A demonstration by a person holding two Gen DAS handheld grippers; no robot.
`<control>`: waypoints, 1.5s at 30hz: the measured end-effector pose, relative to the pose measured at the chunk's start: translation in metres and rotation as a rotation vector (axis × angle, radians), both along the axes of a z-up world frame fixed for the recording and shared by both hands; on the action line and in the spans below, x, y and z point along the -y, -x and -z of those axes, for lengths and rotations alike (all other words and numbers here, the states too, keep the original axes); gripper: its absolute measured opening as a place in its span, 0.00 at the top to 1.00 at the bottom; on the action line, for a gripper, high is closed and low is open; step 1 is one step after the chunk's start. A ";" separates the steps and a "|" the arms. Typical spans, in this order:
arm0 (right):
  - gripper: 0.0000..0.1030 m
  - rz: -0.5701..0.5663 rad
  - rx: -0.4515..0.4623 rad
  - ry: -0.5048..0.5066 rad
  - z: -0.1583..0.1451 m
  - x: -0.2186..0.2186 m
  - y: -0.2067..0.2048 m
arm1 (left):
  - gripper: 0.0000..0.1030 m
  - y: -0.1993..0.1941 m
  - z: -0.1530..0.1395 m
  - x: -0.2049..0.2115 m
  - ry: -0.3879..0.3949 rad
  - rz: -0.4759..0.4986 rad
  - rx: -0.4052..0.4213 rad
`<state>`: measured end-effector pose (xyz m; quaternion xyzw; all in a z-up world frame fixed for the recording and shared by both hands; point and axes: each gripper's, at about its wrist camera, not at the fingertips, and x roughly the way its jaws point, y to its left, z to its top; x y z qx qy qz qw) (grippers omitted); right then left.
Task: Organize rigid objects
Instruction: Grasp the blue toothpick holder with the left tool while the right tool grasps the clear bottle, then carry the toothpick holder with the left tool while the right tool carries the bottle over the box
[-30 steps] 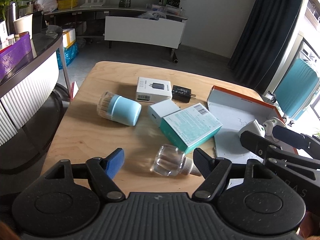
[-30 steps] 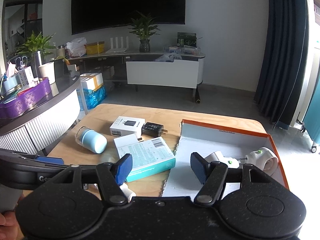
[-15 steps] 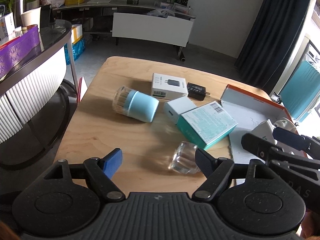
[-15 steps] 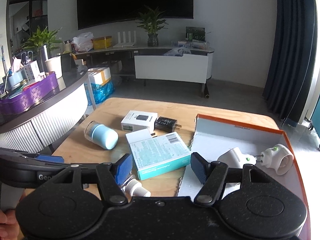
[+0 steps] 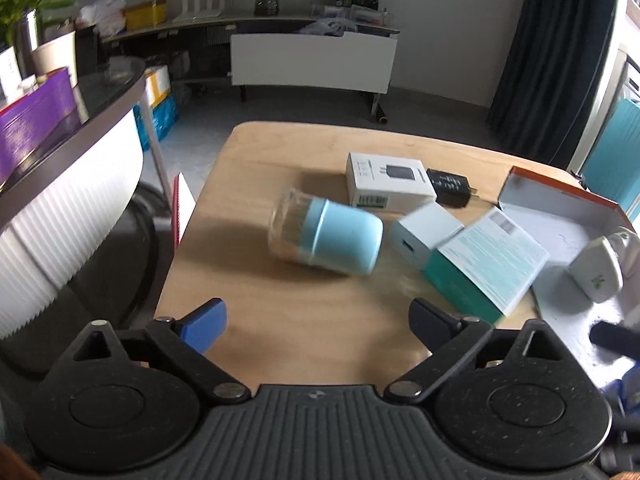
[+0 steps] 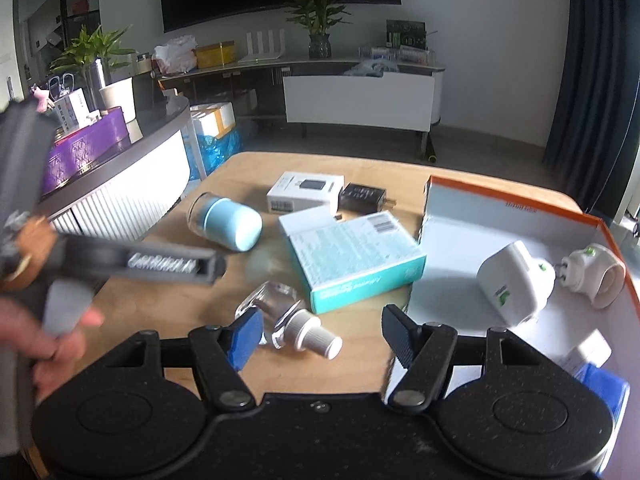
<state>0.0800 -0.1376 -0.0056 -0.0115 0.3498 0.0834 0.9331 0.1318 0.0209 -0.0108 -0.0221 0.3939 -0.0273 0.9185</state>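
On the wooden table (image 5: 280, 320) lie a light blue jar (image 5: 328, 236) on its side, a white charger box (image 5: 388, 178), a black charger (image 5: 448, 192), a small white box (image 5: 428, 230) and a teal box (image 5: 488, 260). A clear glass bottle with a white cap (image 6: 288, 320) lies just in front of my right gripper (image 6: 320, 340), which is open. My left gripper (image 5: 316, 320) is open and empty, above the table short of the blue jar (image 6: 228, 224). An orange-rimmed white box (image 6: 520, 208) holds white plug adapters (image 6: 516, 280).
A curved counter with a purple bin (image 5: 36, 120) stands to the left. A low white cabinet (image 5: 312, 60) and dark curtain (image 5: 552, 48) are behind the table. A red-edged booklet (image 5: 182, 204) hangs by the table's left edge. The left gripper body (image 6: 120, 260) crosses the right wrist view.
The left gripper has swung left and forward toward the blue jar; the glass bottle has left its view. The right gripper has moved forward, and the bottle now lies between its fingers' line.
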 end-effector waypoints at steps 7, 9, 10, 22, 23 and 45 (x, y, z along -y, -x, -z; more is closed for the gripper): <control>0.22 0.022 -0.029 -0.006 0.006 -0.013 -0.001 | 0.00 -0.032 0.011 0.005 -0.049 0.032 0.006; 0.19 0.039 -0.029 -0.012 0.007 -0.017 -0.003 | 0.00 -0.038 0.014 0.005 -0.051 0.030 0.011; 0.15 0.052 -0.031 -0.019 0.008 -0.018 -0.005 | 0.00 -0.042 0.015 0.004 -0.050 0.026 0.010; 0.06 0.222 -0.046 -0.039 0.029 -0.043 -0.025 | 0.24 -0.052 0.022 -0.002 -0.017 0.084 0.053; 0.04 0.234 -0.045 -0.034 0.030 -0.044 -0.026 | 0.24 -0.050 0.022 -0.003 -0.014 0.093 0.055; 0.08 0.165 0.050 0.012 0.023 -0.043 0.001 | 0.24 0.044 -0.009 -0.030 0.061 0.008 0.087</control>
